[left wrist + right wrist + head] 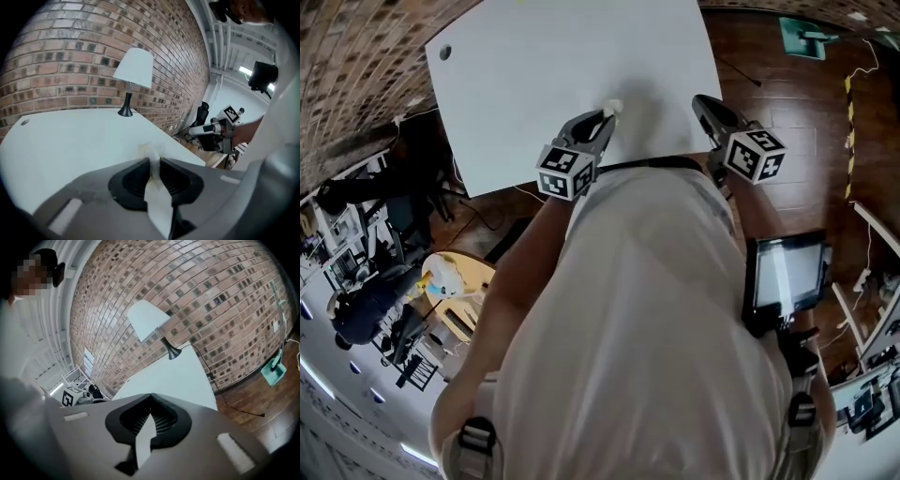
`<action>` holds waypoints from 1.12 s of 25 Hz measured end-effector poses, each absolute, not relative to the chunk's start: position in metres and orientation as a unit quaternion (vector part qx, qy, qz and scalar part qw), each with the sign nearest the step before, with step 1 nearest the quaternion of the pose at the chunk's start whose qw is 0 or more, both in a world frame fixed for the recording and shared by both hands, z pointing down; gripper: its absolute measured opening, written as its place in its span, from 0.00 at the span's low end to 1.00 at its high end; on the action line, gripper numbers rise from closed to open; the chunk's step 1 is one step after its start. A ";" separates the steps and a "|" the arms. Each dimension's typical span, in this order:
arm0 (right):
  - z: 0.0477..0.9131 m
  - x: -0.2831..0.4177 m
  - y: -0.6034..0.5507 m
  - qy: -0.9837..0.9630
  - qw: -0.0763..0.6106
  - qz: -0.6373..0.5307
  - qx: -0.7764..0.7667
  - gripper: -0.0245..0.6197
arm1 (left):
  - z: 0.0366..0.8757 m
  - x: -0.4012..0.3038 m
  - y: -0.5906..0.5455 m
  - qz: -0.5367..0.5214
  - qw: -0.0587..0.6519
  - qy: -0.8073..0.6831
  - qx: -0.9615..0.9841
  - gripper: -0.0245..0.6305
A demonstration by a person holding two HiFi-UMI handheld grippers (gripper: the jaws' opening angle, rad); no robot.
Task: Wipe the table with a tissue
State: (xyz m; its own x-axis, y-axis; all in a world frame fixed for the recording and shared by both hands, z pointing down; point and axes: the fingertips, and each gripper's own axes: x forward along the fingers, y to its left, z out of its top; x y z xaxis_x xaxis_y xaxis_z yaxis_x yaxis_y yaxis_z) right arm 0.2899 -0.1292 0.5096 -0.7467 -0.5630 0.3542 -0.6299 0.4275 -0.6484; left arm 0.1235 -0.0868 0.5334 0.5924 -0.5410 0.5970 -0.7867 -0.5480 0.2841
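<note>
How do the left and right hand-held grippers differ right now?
The left hand-held gripper is clamped on a tissue; the right hand-held gripper is shut with no tissue at its tip. The left one's tip is well over the table; the right one's is near its right edge. Both face the lamp.

A white-shaded lamp (134,69) stands before the brick wall (61,61).
</note>
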 end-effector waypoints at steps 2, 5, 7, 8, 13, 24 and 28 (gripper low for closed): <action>0.512 0.274 -0.127 -0.855 0.059 0.394 0.333 0.05 | 0.533 0.110 -0.084 0.199 0.281 -0.406 0.846 0.16; 0.510 0.241 -0.128 -0.872 0.076 0.373 0.307 0.05 | 0.527 0.082 -0.088 0.166 0.284 -0.426 0.843 0.16; 0.500 0.212 -0.127 -0.888 0.079 0.354 0.283 0.05 | 0.515 0.061 -0.090 0.151 0.277 -0.445 0.838 0.16; 0.492 0.201 -0.124 -0.896 0.081 0.342 0.271 0.05 | 0.510 0.054 -0.088 0.142 0.273 -0.455 0.836 0.16; 0.453 0.164 -0.112 -0.928 0.092 0.277 0.230 0.05 | 0.489 0.028 -0.077 0.099 0.258 -0.487 0.829 0.16; 0.414 0.110 -0.073 -0.947 0.059 0.262 0.178 0.05 | 0.459 -0.009 -0.035 0.061 0.239 -0.501 0.830 0.16; 0.415 0.101 -0.062 -0.945 0.062 0.263 0.182 0.05 | 0.460 -0.018 -0.020 0.056 0.243 -0.499 0.830 0.16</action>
State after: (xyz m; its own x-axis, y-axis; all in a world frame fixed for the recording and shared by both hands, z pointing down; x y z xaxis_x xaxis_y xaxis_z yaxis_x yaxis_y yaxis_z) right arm 0.1007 -0.0624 0.4153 -0.9258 -0.3127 0.2125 -0.3775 0.7955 -0.4740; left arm -0.0181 -0.0198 0.4601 0.4959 -0.8010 0.3355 -0.8553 -0.3838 0.3480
